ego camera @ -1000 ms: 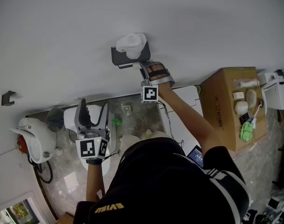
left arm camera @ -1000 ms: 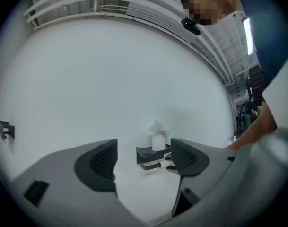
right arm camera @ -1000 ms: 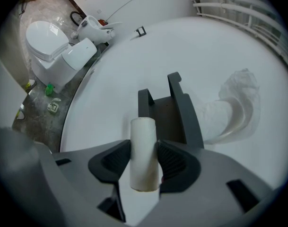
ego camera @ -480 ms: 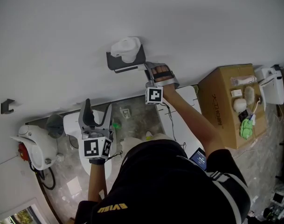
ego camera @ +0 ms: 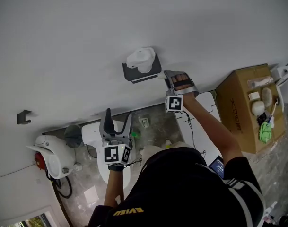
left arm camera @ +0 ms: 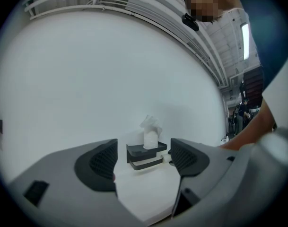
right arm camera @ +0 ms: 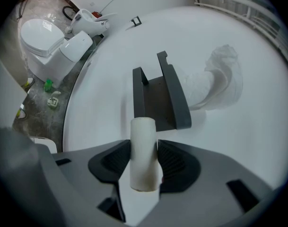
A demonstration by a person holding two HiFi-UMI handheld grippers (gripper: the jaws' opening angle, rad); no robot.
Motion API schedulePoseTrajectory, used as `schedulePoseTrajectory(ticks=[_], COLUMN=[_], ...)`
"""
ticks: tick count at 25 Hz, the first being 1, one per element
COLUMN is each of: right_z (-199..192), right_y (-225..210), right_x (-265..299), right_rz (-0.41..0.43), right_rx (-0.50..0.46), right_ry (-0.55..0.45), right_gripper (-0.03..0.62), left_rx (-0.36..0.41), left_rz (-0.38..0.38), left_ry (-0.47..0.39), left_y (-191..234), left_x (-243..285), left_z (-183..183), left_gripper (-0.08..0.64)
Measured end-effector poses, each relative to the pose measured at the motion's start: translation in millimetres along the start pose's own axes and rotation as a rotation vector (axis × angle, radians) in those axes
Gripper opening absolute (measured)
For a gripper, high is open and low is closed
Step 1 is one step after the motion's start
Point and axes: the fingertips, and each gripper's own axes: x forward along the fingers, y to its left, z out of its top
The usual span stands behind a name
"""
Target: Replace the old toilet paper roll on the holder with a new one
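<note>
A dark grey holder (ego camera: 142, 73) with a shelf is fixed to the white wall. A white paper roll (ego camera: 141, 59) with a loose crumpled end stands on the shelf. My right gripper (ego camera: 168, 74) is just right of the holder's end, shut on a bare white cardboard tube (right arm camera: 144, 152) that stands upright between its pads. In the right gripper view the holder (right arm camera: 160, 98) lies straight ahead, with the roll (right arm camera: 212, 82) to its right. My left gripper (ego camera: 117, 121) hangs lower left over the toilet, open and empty. It faces the holder (left arm camera: 144, 156) and the roll (left arm camera: 150, 135) from a distance.
A white toilet (ego camera: 97, 135) stands below the wall beside a white and red appliance (ego camera: 51, 157). At the right is a cardboard box (ego camera: 243, 110) with small items on top. A dark hook (ego camera: 23, 117) sticks out of the wall at far left.
My right gripper has drawn back to the right from the holder's end, still holding the tube. The left gripper has shifted slightly, and the head view has swung.
</note>
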Motion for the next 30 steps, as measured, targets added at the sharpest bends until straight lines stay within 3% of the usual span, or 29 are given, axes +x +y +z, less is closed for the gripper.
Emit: schedulePoseTrajectory(ticks=[4, 10, 13, 17, 19, 24, 30], right_z=[-7.1, -31.5, -35.2, -27.4, -28.8, -30.2, -34.6], right_y=[-0.3, -23.0, -44.1, -82.7, -98.8, -111.1, -112.0], right_x=[-4.6, -26.9, -44.9, -80.9, -95.4, -109.9, -110.0], right_rz=[-0.012, -0.076, -0.095, -0.053, -0.039, -0.059, -0.059], right_rx=[0.033, 0.289, 0.569, 1.127, 1.306, 1.339, 1.375], right_ry=[0.024, 0.047, -0.03, -0.291, -0.388, -0.416, -0.409], right_gripper=[0.182, 0.181, 0.181, 0.181, 0.177, 0.176, 0.176], left_rx=[-0.014, -0.026, -0.042, -0.02, -0.021, 0.03, 0.022], left_rz=[0.002, -0.017, -0.037, -0.058, -0.076, -0.111, -0.109], left_ry=[-0.018, -0.048, -0.083, -0.071, -0.074, -0.08, -0.106], left_y=[2.8, 1.5, -0.5, -7.3, -14.1, -25.5, -23.8], left_x=[2.0, 11.5, 16.8, 26.4, 32.0, 52.2, 66.9], left_z=[0.8, -0.8, 3.4, -1.3, -3.0, -1.1, 5.0], left_gripper=[0.359, 0.359, 0.359, 0.359, 0.359, 0.359, 0.345])
